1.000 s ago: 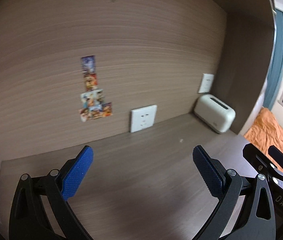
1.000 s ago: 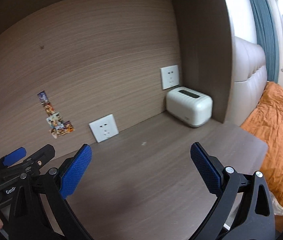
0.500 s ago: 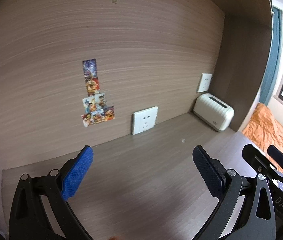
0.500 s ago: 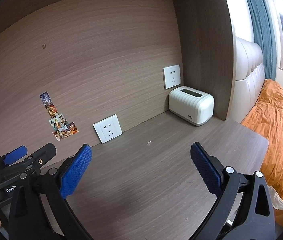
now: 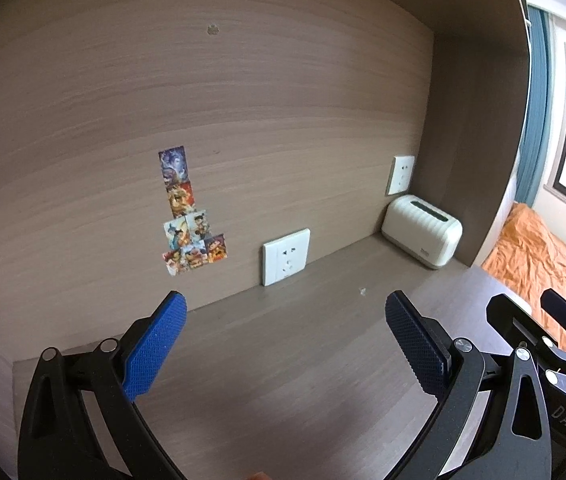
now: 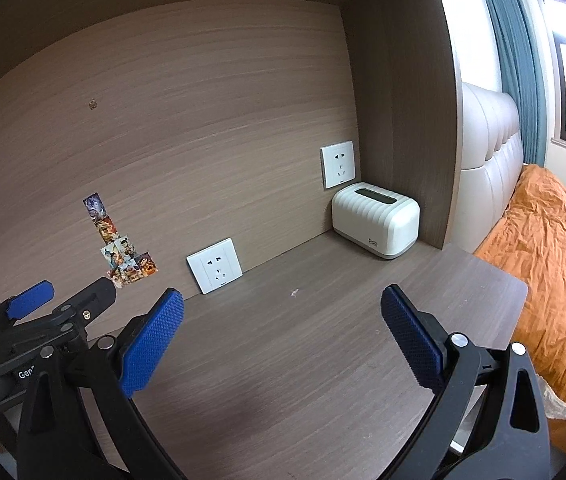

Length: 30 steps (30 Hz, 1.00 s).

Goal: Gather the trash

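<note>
- The left gripper (image 5: 285,320) is hovering over the desk (image 5: 283,380), jaws spread apart, gripping nothing.
- The right gripper (image 6: 283,320) is doing likewise.
- A tiny white scrap (image 6: 294,292) is lying near the tissue box (image 6: 375,220).

A tiny, pale, crumpled scrap of trash (image 5: 361,291) (image 6: 294,292) is seen lying alone on the brown wood-grain counter (image 6: 323,340), well apart from everything else, in the open middle.

A pale speck (image 6: 294,292) on the surface (image 6: 323,360) is too small to identify. The stickers' (image 5: 189,220) pictures are too small to make out. The orange bed (image 6: 555,272) runs off the right edge; the left tool's (image 6: 63,304) body is cut off at the left edge.
</note>
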Each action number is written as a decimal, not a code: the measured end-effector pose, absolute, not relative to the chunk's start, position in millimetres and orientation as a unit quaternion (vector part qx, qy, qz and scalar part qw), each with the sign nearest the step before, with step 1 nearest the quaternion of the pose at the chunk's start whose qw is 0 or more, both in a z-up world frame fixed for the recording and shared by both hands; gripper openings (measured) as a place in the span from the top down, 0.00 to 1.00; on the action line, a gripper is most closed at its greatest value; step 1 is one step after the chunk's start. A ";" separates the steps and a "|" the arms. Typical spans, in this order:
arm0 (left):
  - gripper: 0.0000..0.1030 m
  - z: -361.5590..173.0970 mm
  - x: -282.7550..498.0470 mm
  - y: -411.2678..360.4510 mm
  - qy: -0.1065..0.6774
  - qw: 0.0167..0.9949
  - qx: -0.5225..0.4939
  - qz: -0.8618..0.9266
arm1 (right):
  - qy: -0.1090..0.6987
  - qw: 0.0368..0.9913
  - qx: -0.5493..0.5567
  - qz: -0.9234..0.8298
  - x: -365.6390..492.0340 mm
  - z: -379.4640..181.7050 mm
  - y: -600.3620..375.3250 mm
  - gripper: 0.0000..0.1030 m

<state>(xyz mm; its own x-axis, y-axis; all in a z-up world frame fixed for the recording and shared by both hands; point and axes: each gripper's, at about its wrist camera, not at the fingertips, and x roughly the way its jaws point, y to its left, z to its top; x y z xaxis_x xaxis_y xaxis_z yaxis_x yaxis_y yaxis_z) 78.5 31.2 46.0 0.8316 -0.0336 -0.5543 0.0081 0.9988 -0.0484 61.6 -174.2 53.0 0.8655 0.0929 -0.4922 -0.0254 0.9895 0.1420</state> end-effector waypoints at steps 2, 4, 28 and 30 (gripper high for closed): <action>0.05 45.4 77.1 30.8 0.293 0.956 -0.025 -0.014 | 0.258 0.964 0.065 0.029 60.4 52.8 -174.6 0.05; 0.05 44.9 76.8 29.6 0.294 0.955 -0.023 -0.014 | 0.257 0.964 0.065 0.026 59.0 52.5 -175.2 0.05; 0.05 46.5 70.2 18.8 0.282 0.959 0.015 -0.013 | 0.262 0.962 0.076 0.010 48.2 47.4 -181.0 0.05; 0.05 46.9 69.9 18.7 0.281 0.959 0.016 -0.013 | 0.262 0.962 0.077 0.008 47.6 47.2 -181.3 0.05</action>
<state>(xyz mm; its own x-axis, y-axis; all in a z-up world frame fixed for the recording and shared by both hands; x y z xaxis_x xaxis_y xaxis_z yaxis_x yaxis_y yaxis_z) 69.9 18.7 46.9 0.8415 -0.0158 -0.5401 0.0335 0.9992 0.0230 47.6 -181.3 47.2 0.8626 0.0564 -0.5027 0.0239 0.9881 0.1519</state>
